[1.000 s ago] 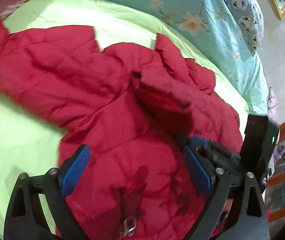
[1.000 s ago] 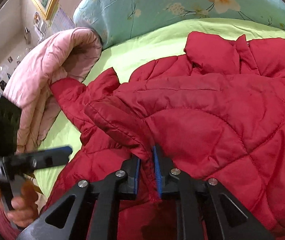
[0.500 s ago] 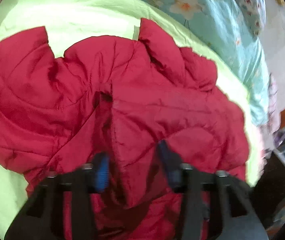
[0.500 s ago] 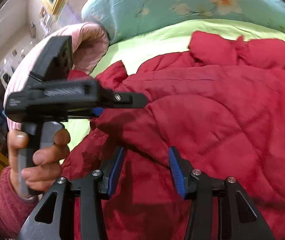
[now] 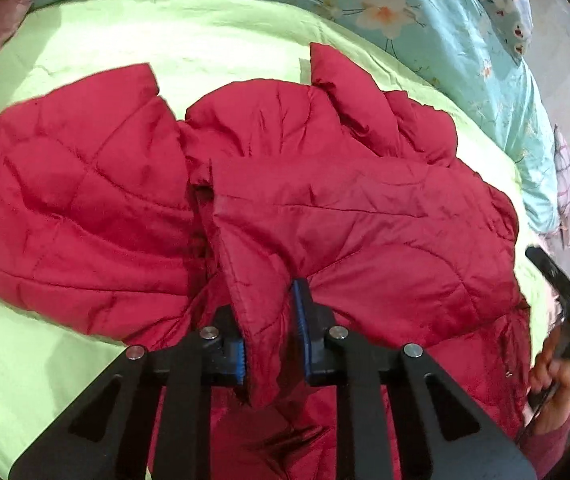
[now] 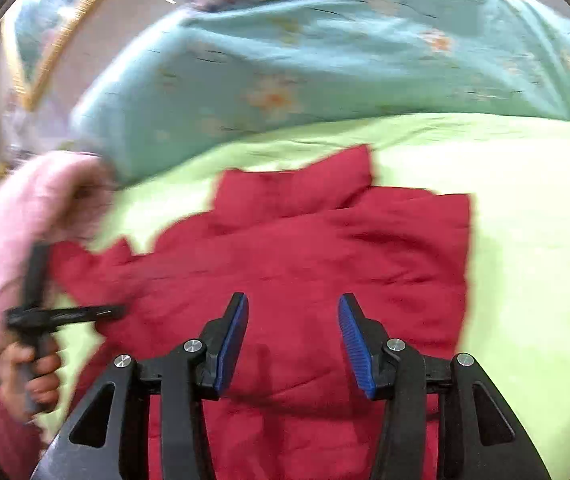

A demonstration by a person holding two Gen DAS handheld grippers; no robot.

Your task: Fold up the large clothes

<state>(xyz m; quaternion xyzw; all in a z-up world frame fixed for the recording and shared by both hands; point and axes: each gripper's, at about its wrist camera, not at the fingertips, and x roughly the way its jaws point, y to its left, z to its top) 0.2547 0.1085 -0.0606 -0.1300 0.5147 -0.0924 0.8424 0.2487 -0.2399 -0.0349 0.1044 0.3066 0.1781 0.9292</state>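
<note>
A red quilted jacket lies spread on the bed, one front panel folded over its middle. My left gripper points down at it. Its jaws are closing, and the blue pads pinch the lower corner of that folded panel. In the right wrist view the jacket lies flat below and ahead. My right gripper hovers above it, open, with nothing between its fingers. That blurred view also shows my left gripper at the jacket's left edge, held by a hand.
A lime green sheet covers the bed around the jacket. A teal floral quilt is bunched along the far side. A pink padded garment lies at the left. A hand with the other gripper shows at the right edge.
My left gripper came down and closed on the folded jacket panel. My right gripper let go of the jacket edge, opened and pulled away upward, so its view now takes in the whole jacket.
</note>
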